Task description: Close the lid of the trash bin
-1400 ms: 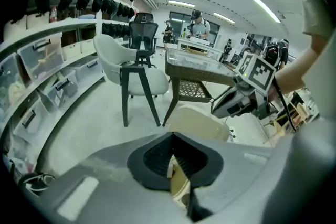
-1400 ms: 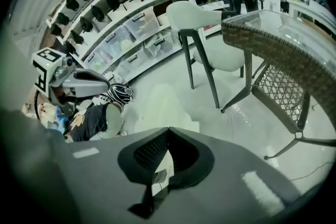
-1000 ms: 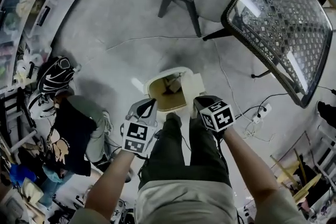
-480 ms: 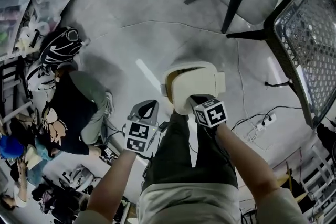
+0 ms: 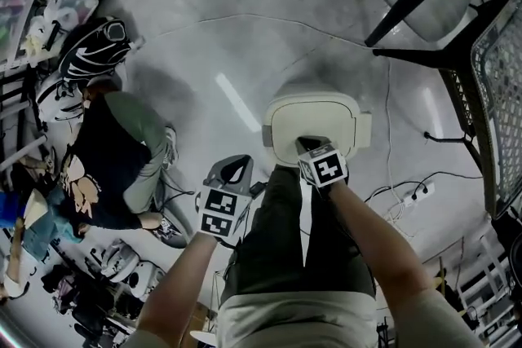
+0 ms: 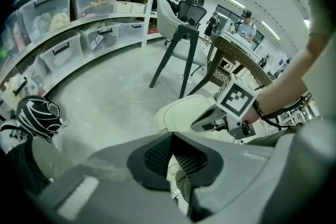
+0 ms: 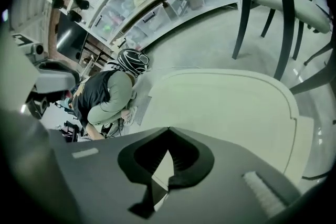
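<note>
Our right gripper [image 5: 310, 146], jaws together and empty, has its tips at the near edge of the rounded-square lid [image 5: 315, 116]. The lid lies flat, shut on the cream plastic trash bin [image 5: 267, 131], which stands on the grey concrete floor [image 5: 204, 28]. Our left gripper [image 5: 235, 169], jaws likewise together, hangs beside our leg, apart from the bin.

Grey left claw [image 5: 235, 165] and right claw [image 5: 307, 145] each carry a black-and-white marker cube [image 5: 218, 213]; dark trousers [image 5: 285, 257].
</note>
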Demonstrator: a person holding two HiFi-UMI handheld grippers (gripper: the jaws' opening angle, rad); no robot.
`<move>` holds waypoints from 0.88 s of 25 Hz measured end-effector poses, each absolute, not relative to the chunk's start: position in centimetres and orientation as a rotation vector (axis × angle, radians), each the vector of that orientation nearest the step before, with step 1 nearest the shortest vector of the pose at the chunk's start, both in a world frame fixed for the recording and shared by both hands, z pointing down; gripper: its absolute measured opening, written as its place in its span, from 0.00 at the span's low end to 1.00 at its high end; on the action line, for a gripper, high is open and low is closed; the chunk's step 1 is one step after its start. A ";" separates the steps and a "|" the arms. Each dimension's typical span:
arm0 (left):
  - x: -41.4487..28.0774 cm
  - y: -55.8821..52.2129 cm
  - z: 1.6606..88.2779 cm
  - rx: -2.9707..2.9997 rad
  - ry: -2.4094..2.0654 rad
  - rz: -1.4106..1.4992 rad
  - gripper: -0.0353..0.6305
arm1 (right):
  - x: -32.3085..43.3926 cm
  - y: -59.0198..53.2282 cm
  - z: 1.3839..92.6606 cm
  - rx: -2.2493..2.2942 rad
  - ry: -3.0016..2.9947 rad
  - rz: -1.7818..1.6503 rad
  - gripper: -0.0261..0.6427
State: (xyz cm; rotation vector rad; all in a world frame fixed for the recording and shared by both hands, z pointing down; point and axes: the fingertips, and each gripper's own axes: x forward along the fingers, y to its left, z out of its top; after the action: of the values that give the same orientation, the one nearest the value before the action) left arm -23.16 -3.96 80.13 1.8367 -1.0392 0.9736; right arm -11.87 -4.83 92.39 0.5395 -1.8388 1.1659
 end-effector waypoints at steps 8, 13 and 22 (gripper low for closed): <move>-22.8 -5.2 79.7 1.858 -1.039 0.973 0.06 | -10.6 -5.5 92.1 0.594 -1.852 1.216 0.04; -21.5 -7.4 75.7 1.892 -1.062 0.950 0.06 | -7.5 -7.7 86.7 0.635 -1.843 1.232 0.04; -18.9 -11.9 63.9 2.038 -1.159 0.866 0.06 | -3.5 -12.8 69.4 0.716 -2.112 0.983 0.04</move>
State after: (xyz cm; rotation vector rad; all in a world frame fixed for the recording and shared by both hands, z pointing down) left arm -18.87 -11.90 63.88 2.0375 -1.1592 0.8655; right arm -3.52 -12.78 69.38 0.7155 -2.1124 0.9832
